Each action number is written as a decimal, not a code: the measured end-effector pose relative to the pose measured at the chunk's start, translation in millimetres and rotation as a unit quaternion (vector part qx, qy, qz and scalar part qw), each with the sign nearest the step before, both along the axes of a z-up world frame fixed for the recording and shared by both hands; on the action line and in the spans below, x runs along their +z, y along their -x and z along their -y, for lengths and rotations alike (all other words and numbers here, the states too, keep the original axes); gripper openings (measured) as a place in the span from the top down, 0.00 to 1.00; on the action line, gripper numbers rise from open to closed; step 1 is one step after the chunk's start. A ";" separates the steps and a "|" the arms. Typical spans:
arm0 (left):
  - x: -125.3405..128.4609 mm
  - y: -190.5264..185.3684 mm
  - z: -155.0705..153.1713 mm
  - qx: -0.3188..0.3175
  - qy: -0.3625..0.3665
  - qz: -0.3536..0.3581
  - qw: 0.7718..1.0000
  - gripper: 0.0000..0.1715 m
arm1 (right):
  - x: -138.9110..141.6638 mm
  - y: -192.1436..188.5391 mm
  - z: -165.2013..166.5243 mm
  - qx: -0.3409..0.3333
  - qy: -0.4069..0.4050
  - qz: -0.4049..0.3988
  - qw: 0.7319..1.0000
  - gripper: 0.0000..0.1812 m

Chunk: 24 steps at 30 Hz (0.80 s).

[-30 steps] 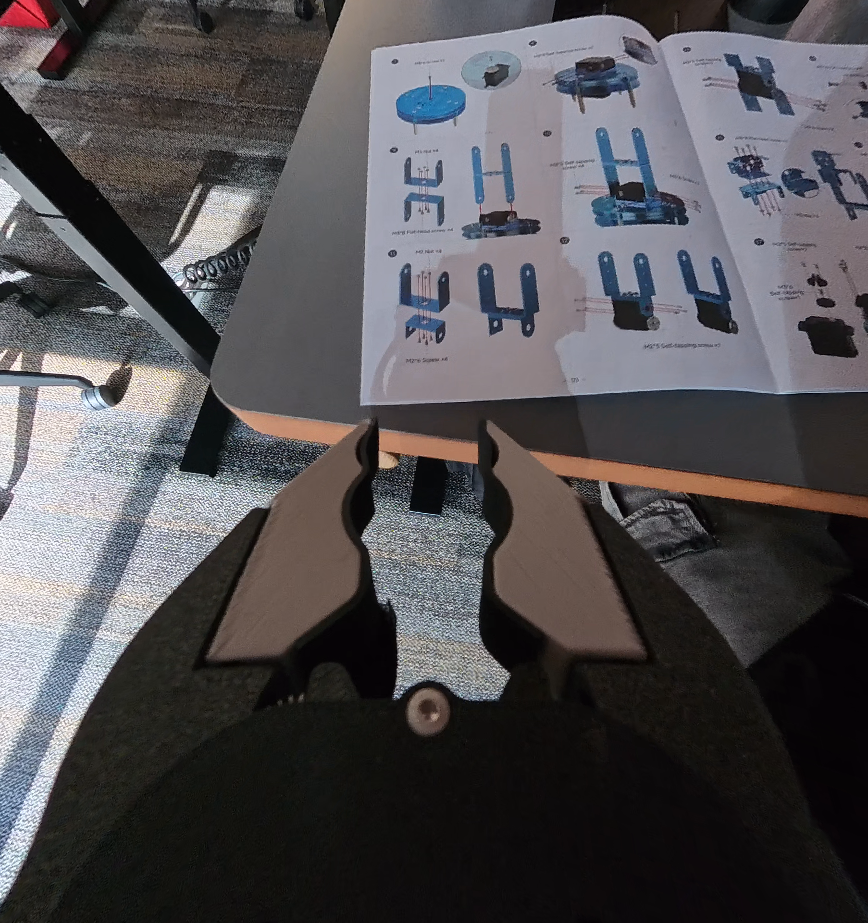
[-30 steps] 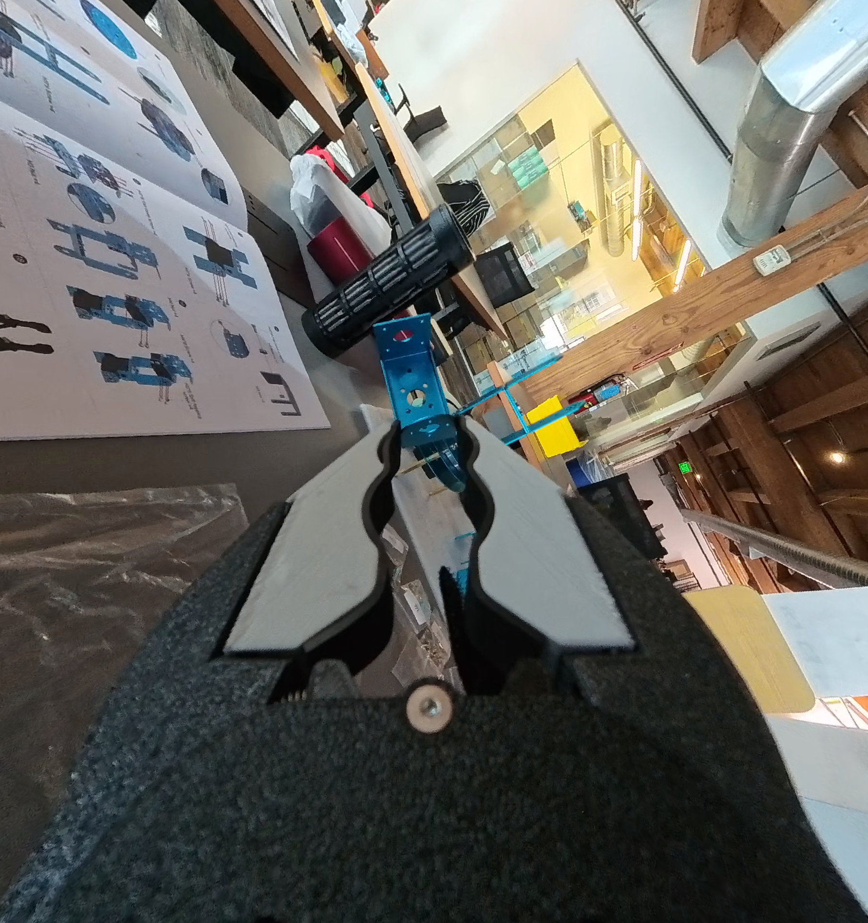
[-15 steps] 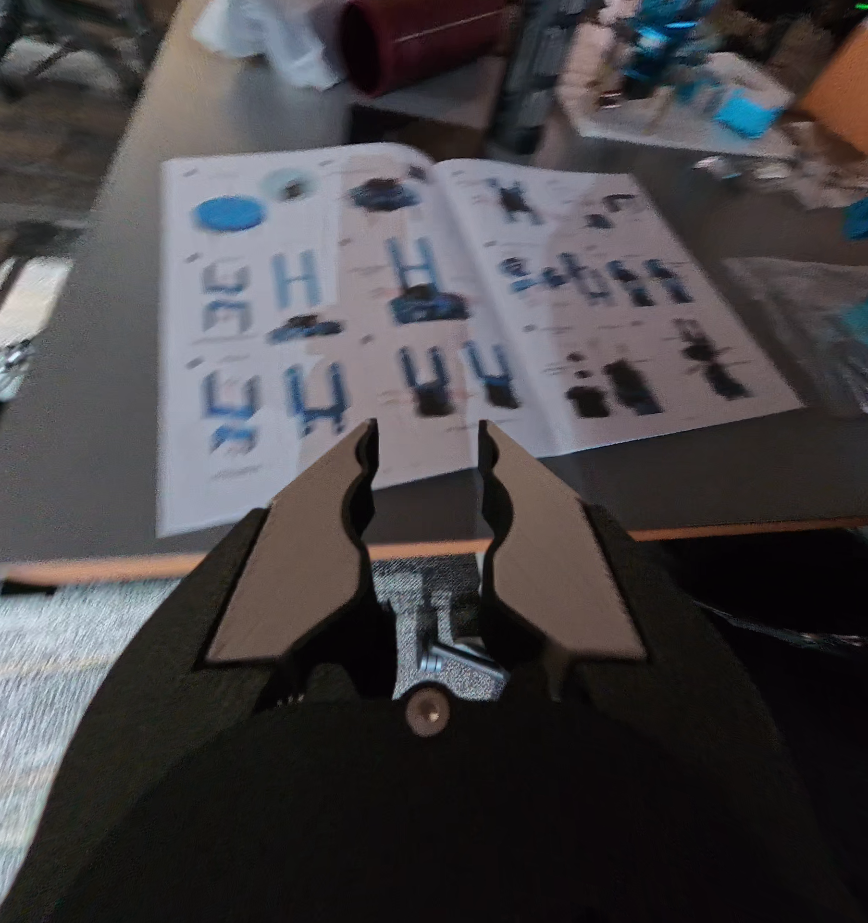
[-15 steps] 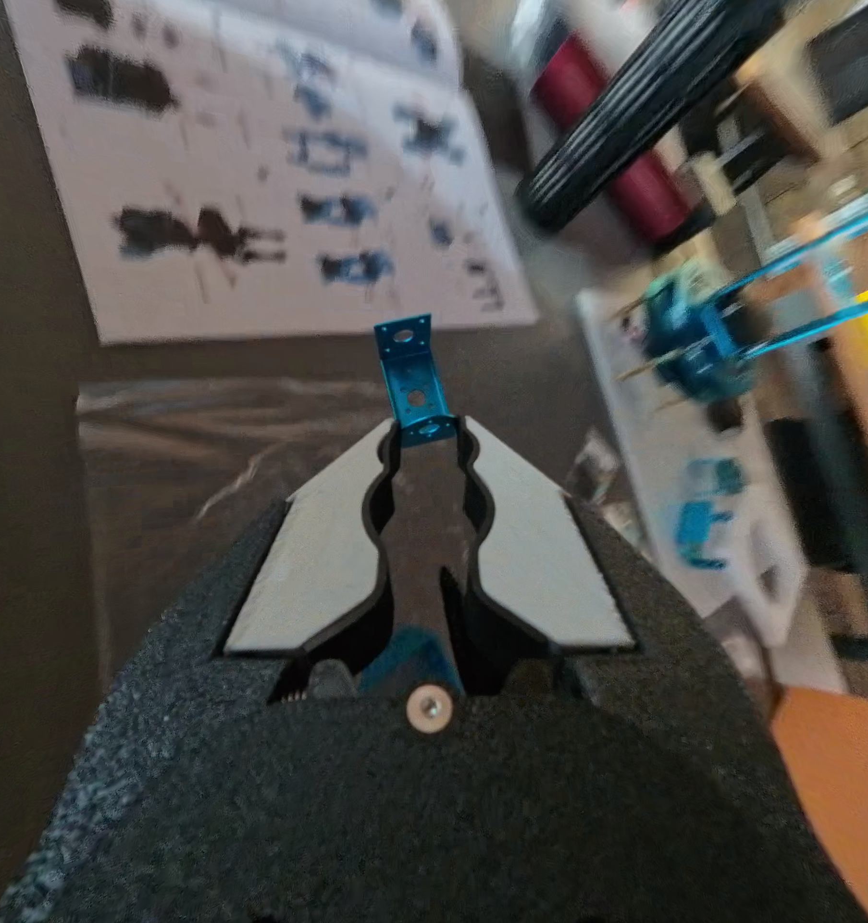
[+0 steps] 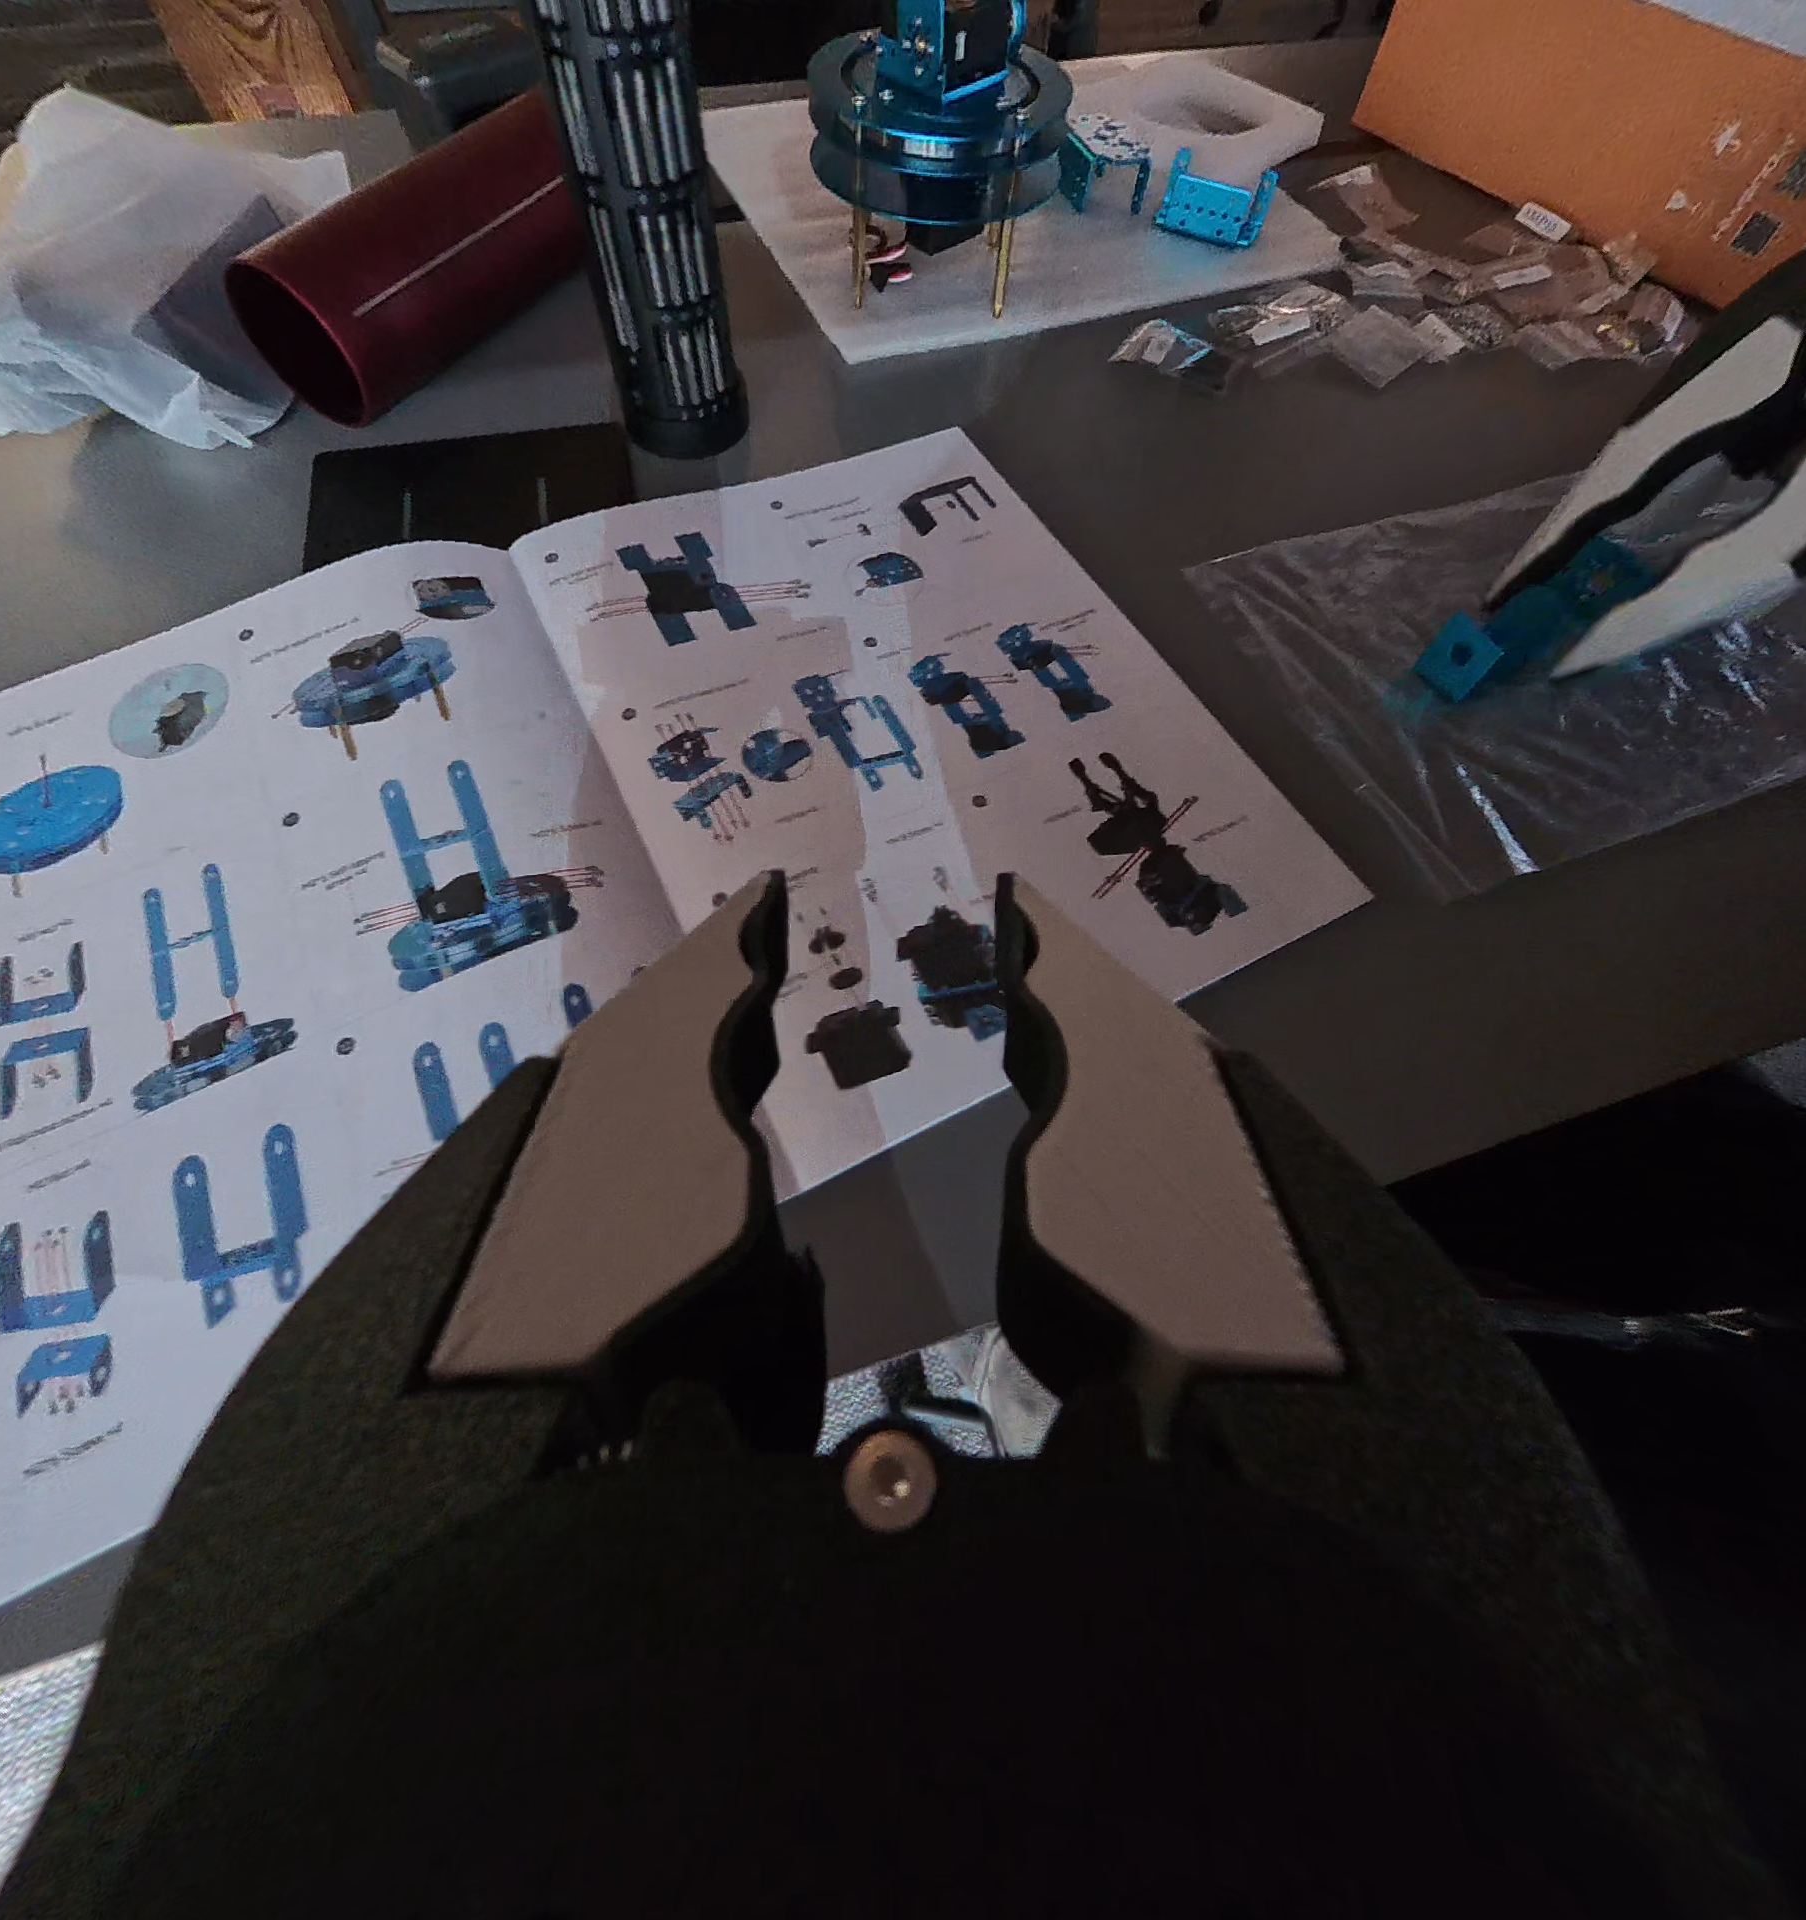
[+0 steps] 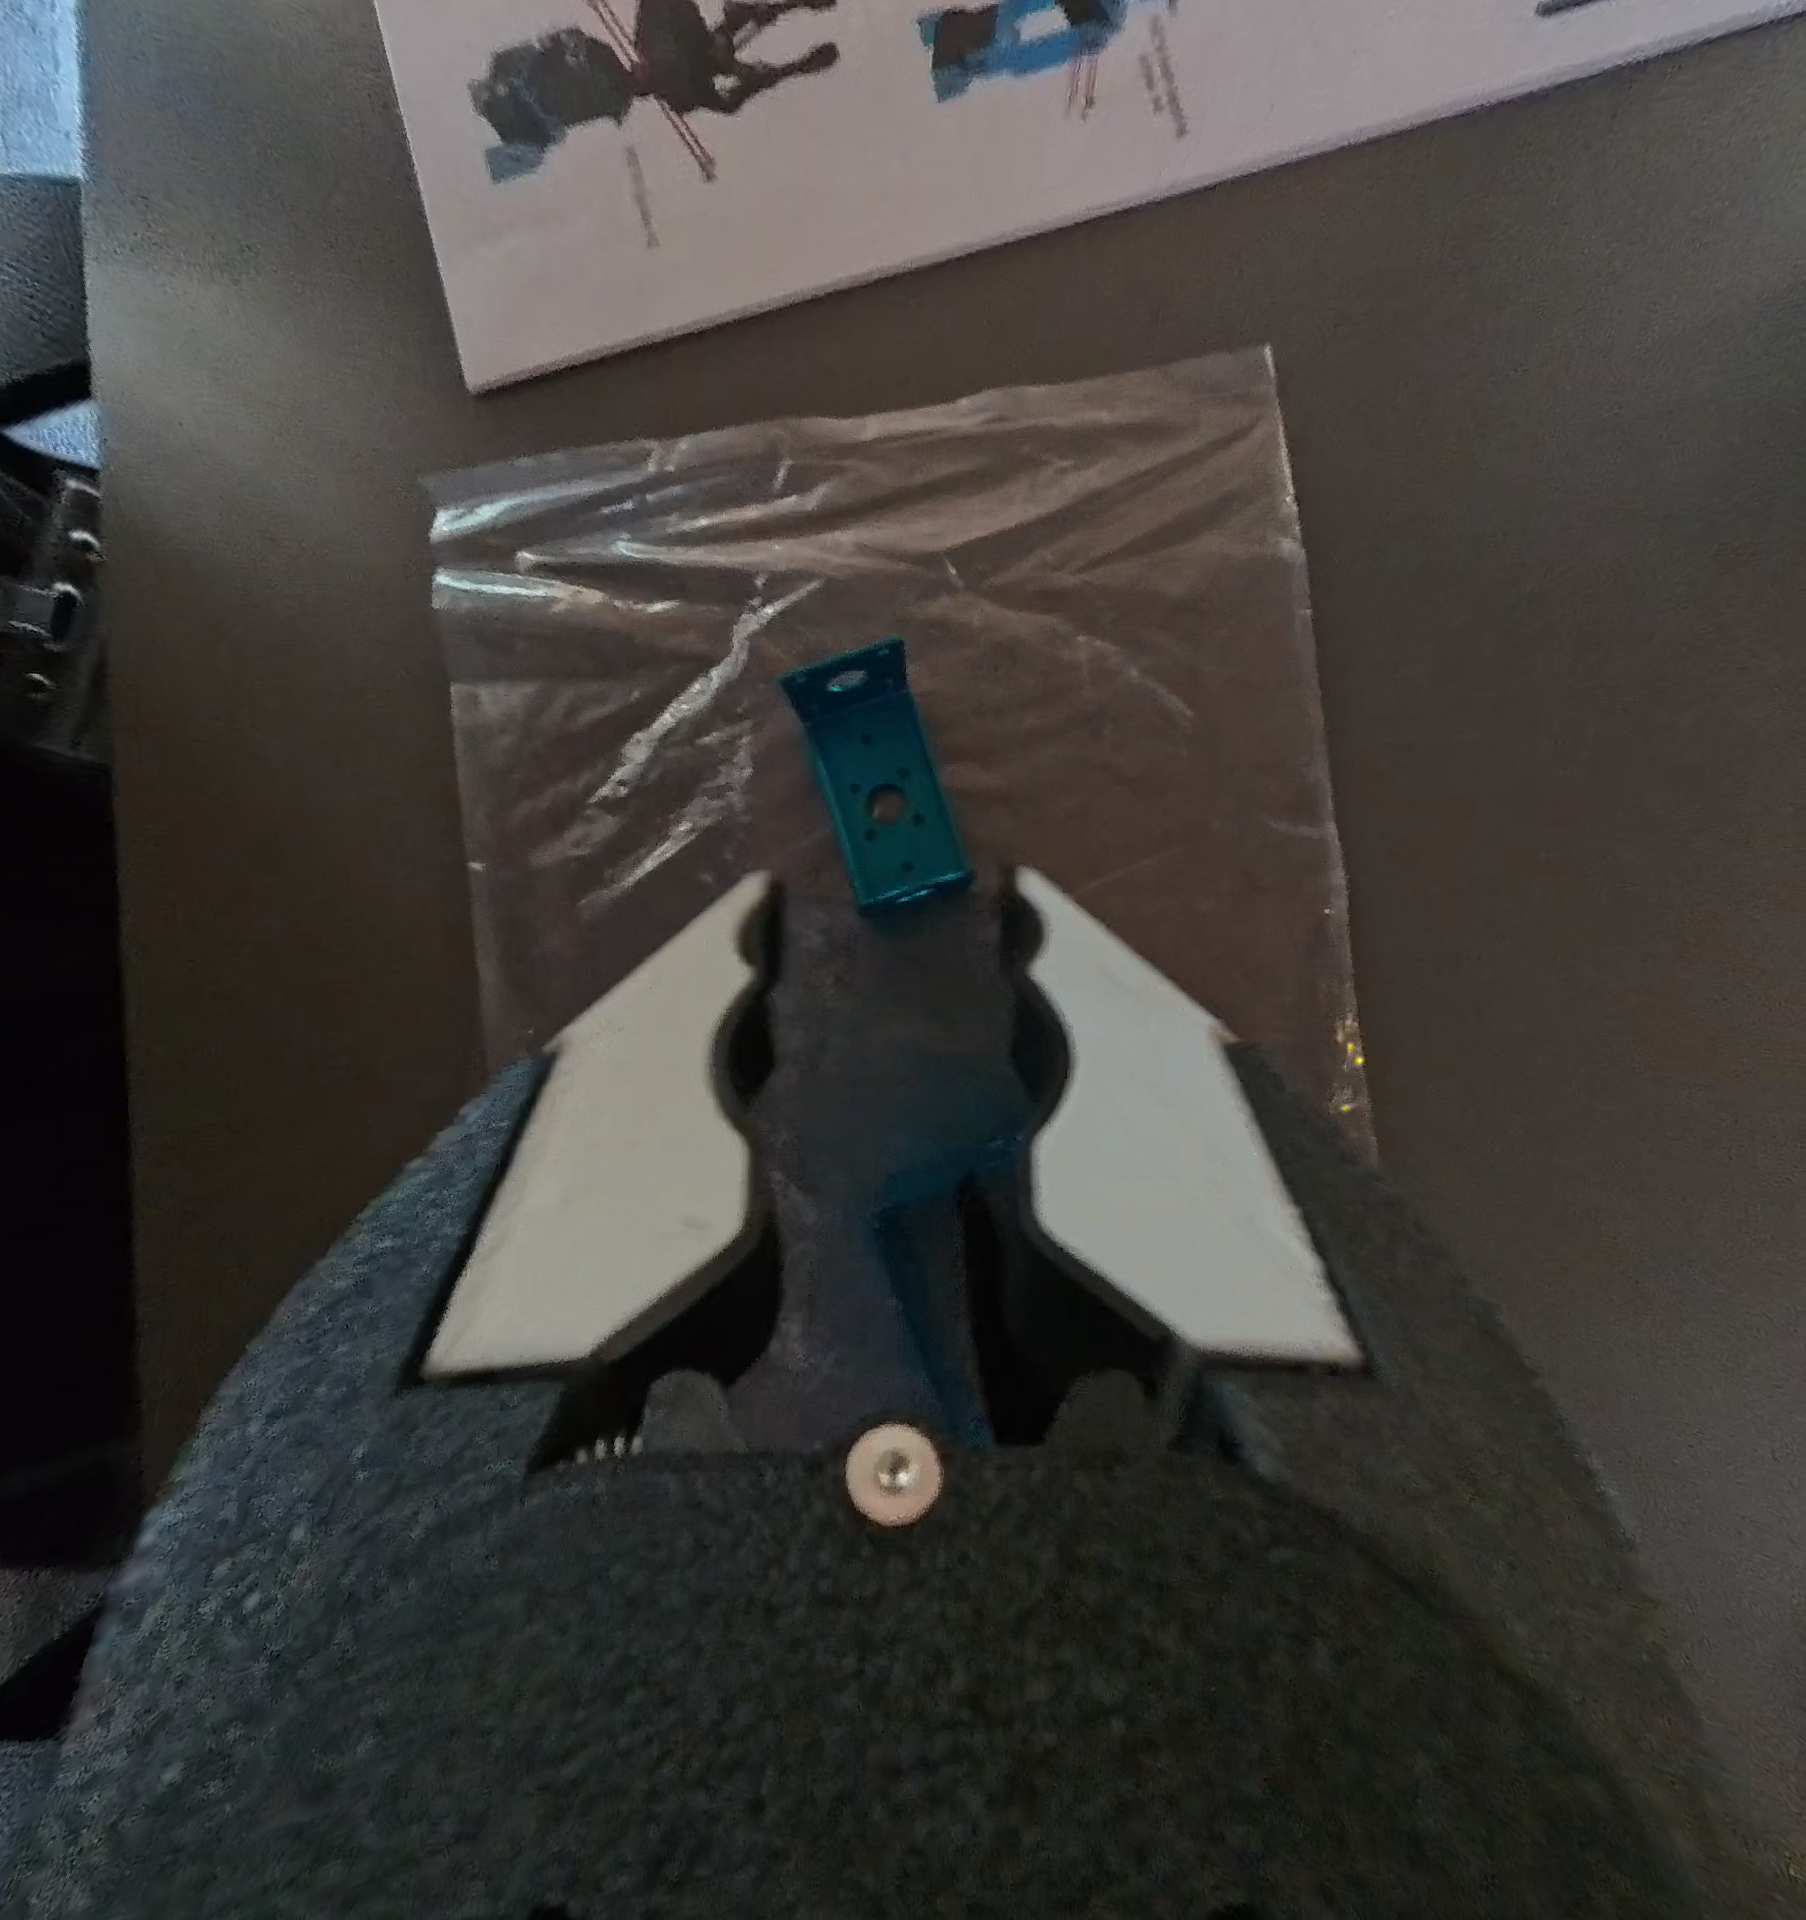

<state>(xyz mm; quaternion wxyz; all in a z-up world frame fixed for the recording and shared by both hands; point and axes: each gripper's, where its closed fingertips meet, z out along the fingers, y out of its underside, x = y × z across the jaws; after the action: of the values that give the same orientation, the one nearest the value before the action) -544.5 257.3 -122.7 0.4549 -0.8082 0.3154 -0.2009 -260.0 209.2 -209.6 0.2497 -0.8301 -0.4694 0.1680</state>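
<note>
Left gripper is hovering over the grey table and its open instruction booklet, jaws apart and empty. Right gripper is sitting low over a clear plastic bag, jaws parted. A blue metal bracket is lying loose between them on the bag. It is looking light, stiff and slick, probably best pinched across its flat sides.

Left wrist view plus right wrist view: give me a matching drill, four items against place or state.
Items:
1. blue bracket
2. maroon tube
3. black slotted cylinder
4. left gripper

Places or states:
A. stands upright
B. open, over the booklet
C. lies on its side
D. on the clear plastic bag

Pairs: 1-D, 2-C, 3-A, 4-B.
</note>
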 end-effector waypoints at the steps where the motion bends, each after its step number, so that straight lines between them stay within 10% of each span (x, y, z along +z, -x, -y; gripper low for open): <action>1: 0.0 -3.0 2.7 0.002 0.003 0.000 1.000 0.77 | 5.1 -1.0 2.7 -0.002 -0.007 -0.013 1.000 0.68; 14: -18.0 -3.7 1.7 0.050 0.047 -0.024 0.997 0.77 | 61.5 -136.5 22.5 -0.277 -0.175 -0.187 0.926 0.77; 24: -17.7 -36.1 -5.8 0.011 0.026 -0.055 0.998 0.77 | 45.0 -54.4 29.2 -0.167 -0.150 -0.145 0.964 0.78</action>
<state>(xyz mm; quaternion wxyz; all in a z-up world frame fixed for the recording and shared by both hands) -508.4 263.2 -140.3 0.4179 -0.8330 0.3256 -0.1594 -205.6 180.1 -164.6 0.4613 -0.8163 -0.3031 0.1703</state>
